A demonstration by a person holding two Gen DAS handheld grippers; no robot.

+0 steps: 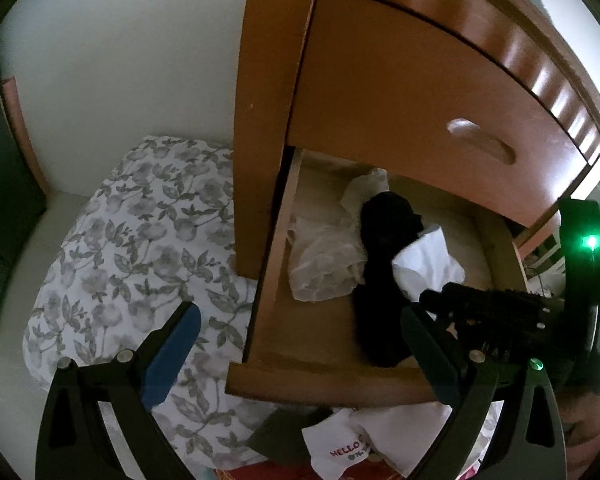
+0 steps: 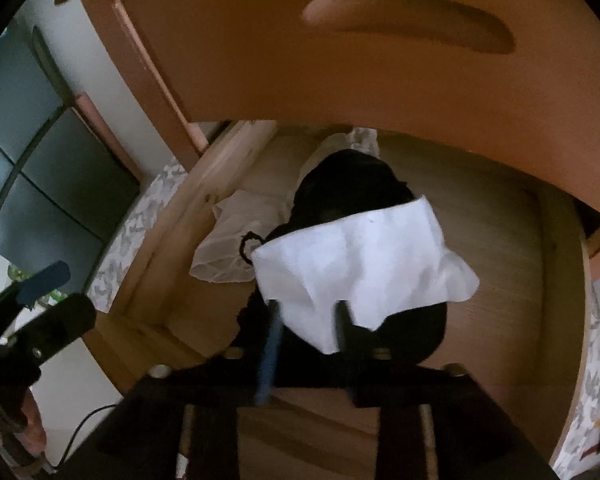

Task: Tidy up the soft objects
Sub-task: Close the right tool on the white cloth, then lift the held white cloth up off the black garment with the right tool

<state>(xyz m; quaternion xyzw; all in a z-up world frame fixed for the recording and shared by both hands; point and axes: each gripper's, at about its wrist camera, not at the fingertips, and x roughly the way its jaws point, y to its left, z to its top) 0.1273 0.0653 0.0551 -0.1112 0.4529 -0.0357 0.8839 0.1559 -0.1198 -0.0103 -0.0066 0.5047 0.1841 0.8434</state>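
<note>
An open wooden drawer (image 1: 324, 376) holds a black garment (image 1: 384, 252) and a sheer white cloth (image 1: 324, 264). My right gripper (image 2: 308, 312) is shut on a white cloth (image 2: 364, 260) and holds it over the black garment (image 2: 340, 184) inside the drawer (image 2: 500, 280); it also shows in the left wrist view (image 1: 432, 264). My left gripper (image 1: 300, 320) is open and empty, in front of the drawer's near left corner. A white sock with "HELLO" lettering (image 1: 340, 448) lies below the drawer front.
The cabinet's upper drawer front (image 1: 420, 92) overhangs the open drawer. A floral bedsheet (image 1: 140, 248) covers the bed at the left. A dark panel (image 2: 32, 152) stands by the wall at the left.
</note>
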